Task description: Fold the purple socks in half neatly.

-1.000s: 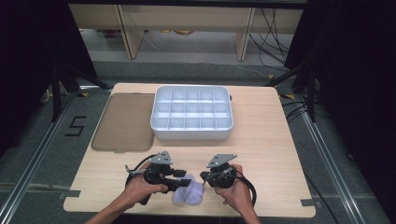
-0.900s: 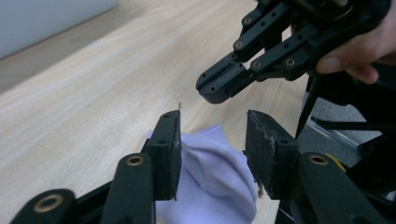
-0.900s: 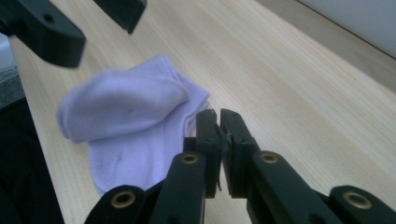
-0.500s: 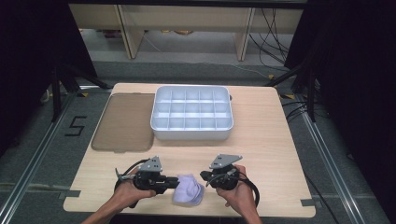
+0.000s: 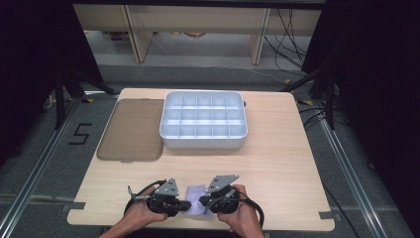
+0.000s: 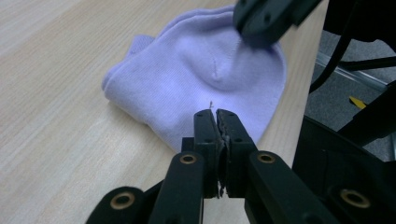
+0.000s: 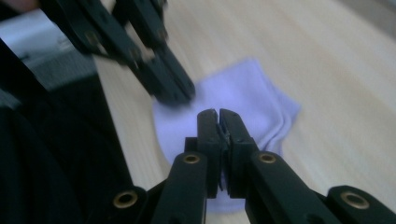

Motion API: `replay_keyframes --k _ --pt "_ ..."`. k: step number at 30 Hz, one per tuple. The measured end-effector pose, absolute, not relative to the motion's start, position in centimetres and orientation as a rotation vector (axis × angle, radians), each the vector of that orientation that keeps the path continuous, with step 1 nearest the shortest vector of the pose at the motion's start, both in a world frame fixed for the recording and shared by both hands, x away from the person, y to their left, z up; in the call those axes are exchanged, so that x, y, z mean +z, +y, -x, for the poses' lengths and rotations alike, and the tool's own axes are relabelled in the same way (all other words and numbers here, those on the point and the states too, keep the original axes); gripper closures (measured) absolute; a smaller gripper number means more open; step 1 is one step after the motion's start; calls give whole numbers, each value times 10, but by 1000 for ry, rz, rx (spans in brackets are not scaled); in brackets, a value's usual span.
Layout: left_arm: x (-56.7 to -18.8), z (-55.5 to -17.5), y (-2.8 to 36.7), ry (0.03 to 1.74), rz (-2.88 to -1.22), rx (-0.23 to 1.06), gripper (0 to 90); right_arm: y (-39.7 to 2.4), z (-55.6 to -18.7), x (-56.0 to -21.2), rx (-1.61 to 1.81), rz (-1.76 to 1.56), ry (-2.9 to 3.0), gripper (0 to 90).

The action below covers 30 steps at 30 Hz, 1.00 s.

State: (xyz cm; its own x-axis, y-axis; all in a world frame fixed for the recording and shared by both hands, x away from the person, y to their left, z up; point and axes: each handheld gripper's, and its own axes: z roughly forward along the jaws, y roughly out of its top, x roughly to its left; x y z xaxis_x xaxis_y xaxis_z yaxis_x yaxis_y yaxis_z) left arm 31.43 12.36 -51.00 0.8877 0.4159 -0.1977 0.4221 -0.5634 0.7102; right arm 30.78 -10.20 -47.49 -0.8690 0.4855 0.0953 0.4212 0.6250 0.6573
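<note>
A lilac knitted sock (image 5: 195, 193) lies folded flat at the table's front edge, between the two hand-held grippers. My left gripper (image 5: 186, 204) points right at it and my right gripper (image 5: 202, 200) points left at it. In the left gripper view my jaws (image 6: 215, 113) are shut, their tips over the sock's (image 6: 196, 70) near edge, with no fabric showing between them. The right gripper's shut tip (image 6: 261, 25) rests on the sock's far side. In the right gripper view the shut right gripper (image 7: 217, 113) hovers over the sock (image 7: 254, 100), facing the left gripper (image 7: 180, 93).
A white tray (image 5: 203, 142) with several compartments stands at the table's middle back. A flat brown lid (image 5: 131, 130) lies to its left. The table's front edge runs right under both hands, and the floor drops off beyond it.
Both hands have drawn back toward the front edge and closer together. The sock, bunched up between the grippers before, now lies flatter and smaller.
</note>
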Motion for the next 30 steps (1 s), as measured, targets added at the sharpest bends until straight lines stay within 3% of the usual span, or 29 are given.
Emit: replay_keyframes --k 6,16,21,30 --pt "-510 -314 123 557 -2255 23 885 -117 -316 -493 963 -875 2765 895" --pt "-491 -332 116 600 -2183 81 866 -112 -312 -484 982 -810 2756 879" --pt "-503 -352 113 665 -2189 98 876 -111 -312 -488 946 -794 2776 879" --pt "-504 -352 116 681 -2180 97 874 -111 -314 -490 955 -789 2771 873"
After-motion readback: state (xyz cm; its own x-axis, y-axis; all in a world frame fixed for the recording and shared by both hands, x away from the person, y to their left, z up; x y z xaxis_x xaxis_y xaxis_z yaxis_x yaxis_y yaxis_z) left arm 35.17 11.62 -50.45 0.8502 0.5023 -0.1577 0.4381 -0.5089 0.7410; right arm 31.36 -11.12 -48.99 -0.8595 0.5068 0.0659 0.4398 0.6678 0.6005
